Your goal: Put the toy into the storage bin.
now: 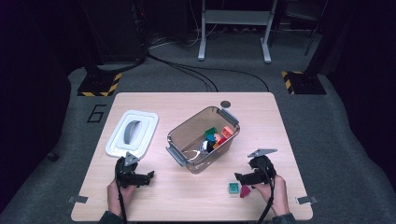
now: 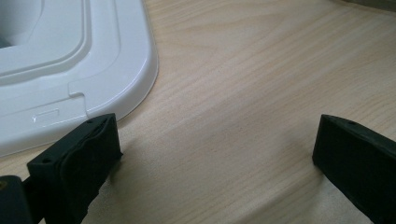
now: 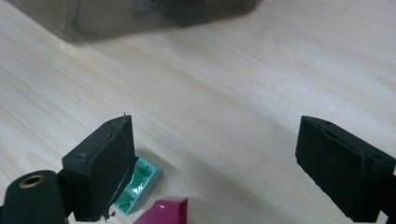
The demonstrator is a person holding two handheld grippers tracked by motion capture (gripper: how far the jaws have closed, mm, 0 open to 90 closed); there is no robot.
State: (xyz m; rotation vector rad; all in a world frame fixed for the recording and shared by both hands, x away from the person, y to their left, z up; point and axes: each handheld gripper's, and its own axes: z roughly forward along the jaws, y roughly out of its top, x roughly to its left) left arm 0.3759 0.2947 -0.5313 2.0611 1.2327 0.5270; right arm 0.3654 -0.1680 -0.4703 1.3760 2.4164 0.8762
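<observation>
R tool (image 1: 243, 178) hangs low over the near-right part of the table (image 1: 154, 200), jaws wide w/ nothing btwn them. Green brick (image 1: 233, 188) and magenta brick (image 1: 244, 191) lie side by side on the table just near of it; in the right gripper view the green brick (image 3: 138, 184) sits right beside one jaw, magenta brick (image 3: 164, 212) next to it. L tool (image 1: 145, 178) at near left, jaws wide, empty, just near of the white lid (image 1: 132, 133). Clear bin (image 1: 180, 135) mid-table holds more coloured bricks.
</observation>
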